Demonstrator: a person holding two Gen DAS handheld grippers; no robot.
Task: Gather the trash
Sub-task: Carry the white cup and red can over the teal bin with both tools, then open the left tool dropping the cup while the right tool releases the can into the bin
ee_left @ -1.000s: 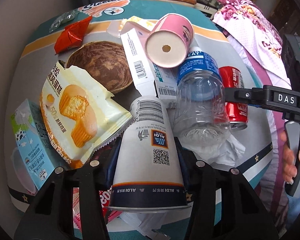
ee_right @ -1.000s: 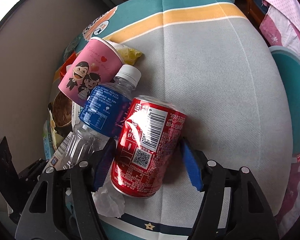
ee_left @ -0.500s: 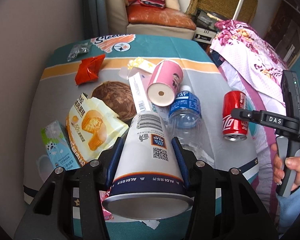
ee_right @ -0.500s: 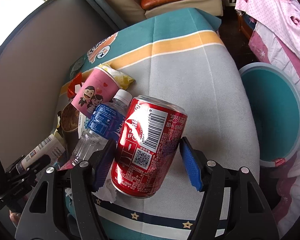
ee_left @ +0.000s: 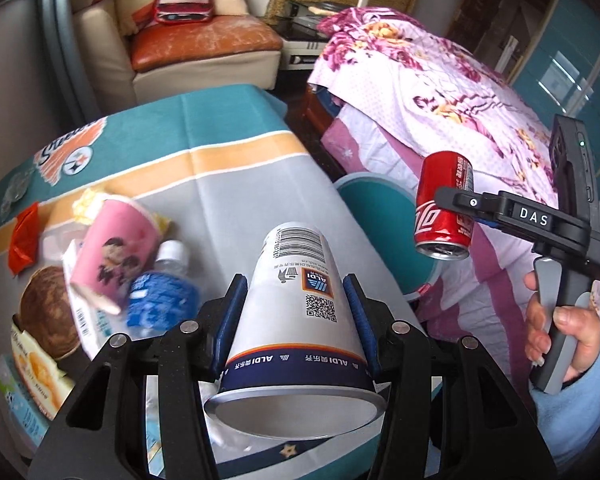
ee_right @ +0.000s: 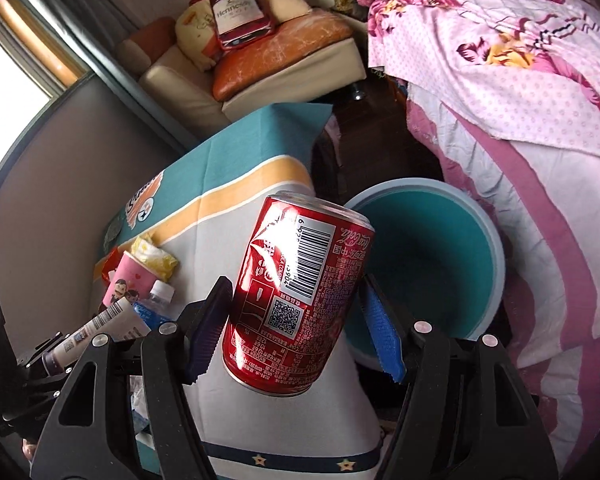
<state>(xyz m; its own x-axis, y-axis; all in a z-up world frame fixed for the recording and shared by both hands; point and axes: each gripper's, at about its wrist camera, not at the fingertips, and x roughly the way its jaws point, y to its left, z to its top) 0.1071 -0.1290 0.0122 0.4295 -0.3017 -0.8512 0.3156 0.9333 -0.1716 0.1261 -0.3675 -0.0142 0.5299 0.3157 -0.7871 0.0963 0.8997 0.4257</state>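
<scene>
My left gripper (ee_left: 294, 304) is shut on a white ALDI paper cup (ee_left: 296, 312), held above the table's near edge with its open mouth toward the camera. My right gripper (ee_right: 296, 320) is shut on a red cola can (ee_right: 300, 300) and holds it in the air beside the rim of a teal trash bin (ee_right: 452, 264). The can (ee_left: 444, 212) and the bin (ee_left: 376, 208) also show in the left wrist view, to the right of the table. A pink cartoon cup (ee_left: 112, 252), a blue-label plastic bottle (ee_left: 160, 300) and wrappers lie on the table.
The table wears a grey, teal and orange cloth (ee_left: 228, 200). A brown round thing (ee_left: 48, 316), a red wrapper (ee_left: 22, 236) and a cake packet (ee_left: 32, 372) lie at its left. A bed with floral sheets (ee_left: 440, 92) stands right of the bin. A sofa (ee_left: 204, 52) stands behind.
Both grippers have risen from the table with their loads and swung right toward the bin. The can is now off the table, near the bin's rim.
</scene>
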